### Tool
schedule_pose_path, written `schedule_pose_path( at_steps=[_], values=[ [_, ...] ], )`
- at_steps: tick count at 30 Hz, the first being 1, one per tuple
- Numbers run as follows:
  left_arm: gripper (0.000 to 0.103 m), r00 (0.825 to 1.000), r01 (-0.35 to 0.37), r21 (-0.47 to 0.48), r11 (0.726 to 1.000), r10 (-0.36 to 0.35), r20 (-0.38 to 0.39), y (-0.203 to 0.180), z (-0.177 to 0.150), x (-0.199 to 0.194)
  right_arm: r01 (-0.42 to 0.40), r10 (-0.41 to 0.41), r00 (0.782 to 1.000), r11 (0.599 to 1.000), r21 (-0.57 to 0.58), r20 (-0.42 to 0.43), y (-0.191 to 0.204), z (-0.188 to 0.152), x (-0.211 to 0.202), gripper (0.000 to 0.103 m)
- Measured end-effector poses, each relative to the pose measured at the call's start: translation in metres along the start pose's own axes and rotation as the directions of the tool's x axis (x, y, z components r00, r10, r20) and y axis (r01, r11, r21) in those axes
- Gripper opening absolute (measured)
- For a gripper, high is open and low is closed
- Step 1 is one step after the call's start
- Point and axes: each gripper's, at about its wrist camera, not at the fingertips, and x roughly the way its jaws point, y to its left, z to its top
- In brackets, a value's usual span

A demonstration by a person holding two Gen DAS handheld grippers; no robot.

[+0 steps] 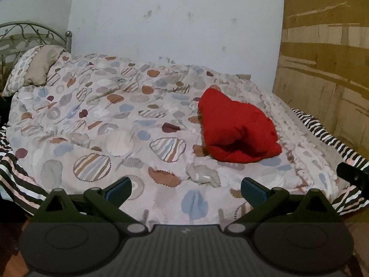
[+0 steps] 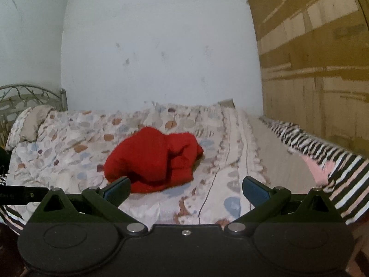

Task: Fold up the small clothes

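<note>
Bedroom with a pale wall and a patterned duvet (image 1: 96,120) covering the bed. My left claw (image 1: 186,188) and right claw (image 2: 186,188) both hang spread and empty at the near edge. Beyond them the red garment (image 2: 152,159) lies bunched toward the right. I should first pinch two near corners and spread it flat before folding.

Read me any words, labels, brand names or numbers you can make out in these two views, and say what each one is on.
No legible text in either view.
Left gripper: a small pale mark on its ribbed body, too small to read.
Other gripper at the right wrist view's left edge: faint light markings, too blurred to read.
Red garment, patterned duvet, striped sheet, wall: no print, only patterns and stains.
</note>
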Motion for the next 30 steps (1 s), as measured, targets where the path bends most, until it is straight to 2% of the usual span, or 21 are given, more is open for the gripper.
schedule_pose_path(
  at_steps=[10,30],
  values=[
    [0.103,1.000,-0.006,-0.003,1.000,0.006,-0.010,0.003,-0.006,0.010,0.016,-0.017,1.000,0.999,-0.037,-0.016,0.005,-0.003,0.013,0.103],
    [0.103,1.000,-0.004,0.003,1.000,0.004,-0.011,0.003,-0.008,0.010,0.030,-0.031,0.999,0.999,-0.017,-0.022,0.001,-0.005,0.014,0.103]
  ],
)
